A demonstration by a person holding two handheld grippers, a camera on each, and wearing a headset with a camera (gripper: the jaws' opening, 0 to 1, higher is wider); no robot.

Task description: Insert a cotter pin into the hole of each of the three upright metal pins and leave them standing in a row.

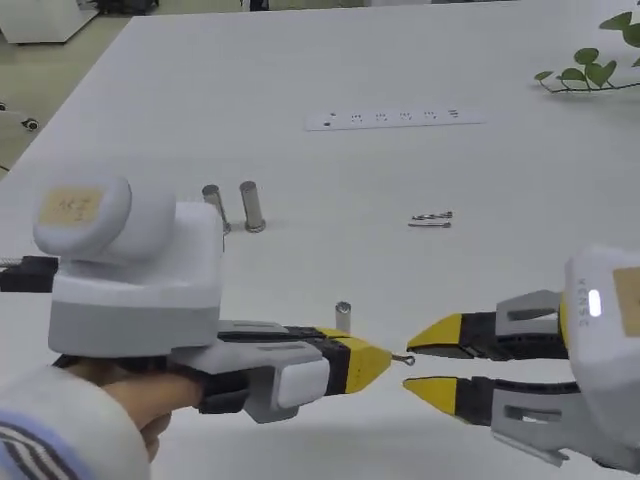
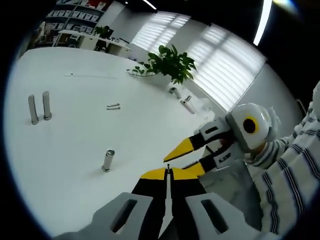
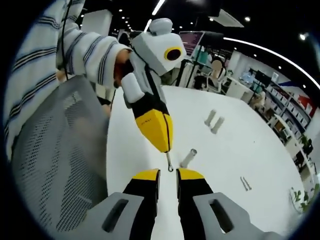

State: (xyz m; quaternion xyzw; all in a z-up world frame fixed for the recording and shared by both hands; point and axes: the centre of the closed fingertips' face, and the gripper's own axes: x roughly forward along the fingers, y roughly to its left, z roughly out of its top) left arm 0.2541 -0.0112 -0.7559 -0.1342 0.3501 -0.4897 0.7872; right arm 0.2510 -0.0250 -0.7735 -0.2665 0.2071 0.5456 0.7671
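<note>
A hand (image 1: 150,398) in a striped sleeve (image 1: 40,435) holds the left hand-held gripper (image 1: 388,360) low over the white worktop (image 1: 330,262). Its yellow-tipped jaws are pressed together on a thin cotter pin (image 1: 405,358), which pokes out past the tips toward the right. In the left gripper view the cotter pin shows as a short sliver just ahead of the closed tips.

Well beyond this hand-held gripper's body, two metal pins (image 1: 250,206) stand upright close beside each other. A third metal pin (image 1: 343,315) stands alone just behind the left jaws, its lower part hidden by them.

Facing it from the right is the right hand-held gripper (image 1: 412,366), jaws spread. The free end of the cotter pin sits at the mouth of the gap between them. In the right gripper view the looped end lies between the two yellow tips, and I cannot tell whether it touches either one.

Beyond the right hand-held gripper's tips, two spare cotter pins (image 1: 432,219) lie side by side on the worktop. Farther off lies a white power strip (image 1: 395,119), and a leafy plant (image 1: 598,68) sits at the far right edge.
</note>
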